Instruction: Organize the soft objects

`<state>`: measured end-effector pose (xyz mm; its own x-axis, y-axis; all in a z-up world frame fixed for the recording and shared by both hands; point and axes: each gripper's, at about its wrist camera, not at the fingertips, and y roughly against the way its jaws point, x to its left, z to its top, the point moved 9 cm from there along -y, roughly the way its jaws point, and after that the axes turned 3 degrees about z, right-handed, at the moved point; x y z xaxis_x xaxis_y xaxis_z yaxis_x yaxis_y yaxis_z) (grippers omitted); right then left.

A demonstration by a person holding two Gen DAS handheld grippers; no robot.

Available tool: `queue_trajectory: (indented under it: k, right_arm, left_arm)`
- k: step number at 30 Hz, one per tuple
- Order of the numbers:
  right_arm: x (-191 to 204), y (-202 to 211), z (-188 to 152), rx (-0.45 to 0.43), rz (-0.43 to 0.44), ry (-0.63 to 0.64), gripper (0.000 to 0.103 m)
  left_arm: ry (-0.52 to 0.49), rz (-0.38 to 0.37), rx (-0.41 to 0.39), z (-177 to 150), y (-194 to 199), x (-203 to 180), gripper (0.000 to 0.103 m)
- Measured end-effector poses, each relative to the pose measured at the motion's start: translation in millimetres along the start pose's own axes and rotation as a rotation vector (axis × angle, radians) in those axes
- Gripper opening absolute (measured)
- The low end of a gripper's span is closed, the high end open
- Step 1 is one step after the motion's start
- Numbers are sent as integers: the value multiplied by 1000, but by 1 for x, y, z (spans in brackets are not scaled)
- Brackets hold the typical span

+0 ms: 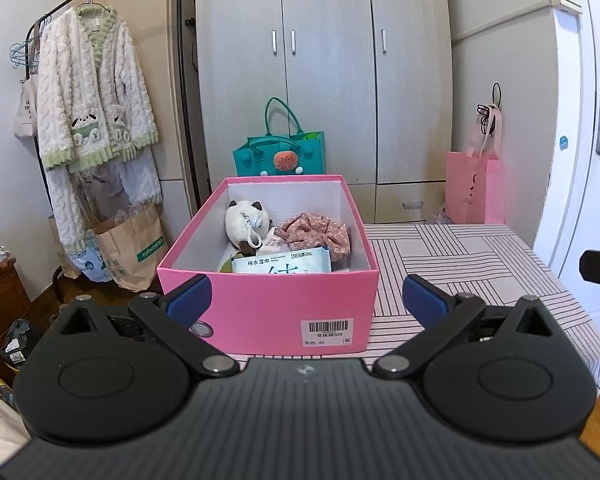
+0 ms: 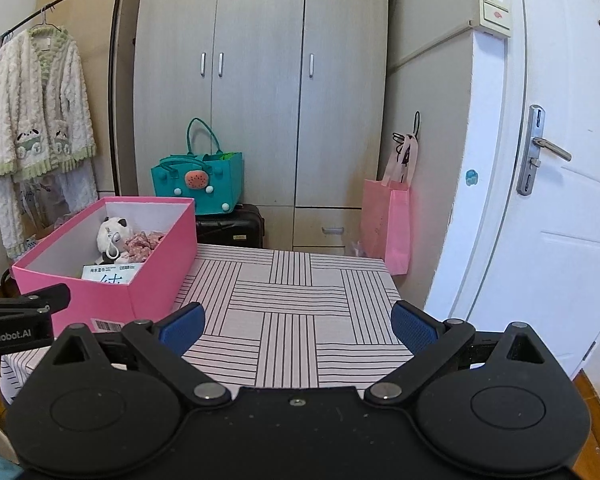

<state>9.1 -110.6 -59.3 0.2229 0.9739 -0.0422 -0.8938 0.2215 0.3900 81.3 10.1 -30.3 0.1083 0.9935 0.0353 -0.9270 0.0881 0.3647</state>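
My left gripper [image 1: 307,300] is spread wide and holds nothing. It points at the pink box [image 1: 260,312] on the striped table [image 1: 460,264]. In the box, a white plush toy [image 1: 247,224] lies at 10 o'clock, a pink flowery cloth [image 1: 316,234] at 2 o'clock, and a pack of wipes [image 1: 282,266] at 6 o'clock. My right gripper [image 2: 298,326] is spread wide too, with nothing in it, over bare table. From there the box sits at 10 o'clock.

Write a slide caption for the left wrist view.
Open left claw faces pink box holding plush toy, floral cloth, wipes pack.
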Motion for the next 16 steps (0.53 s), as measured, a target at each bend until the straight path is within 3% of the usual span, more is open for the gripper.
queue_trajectory:
  k: [16]
  right_arm:
    - [-2,-3,-1,9,1,-3,101]
  left_arm:
    - [-11,1,-9,0,2,-1,103]
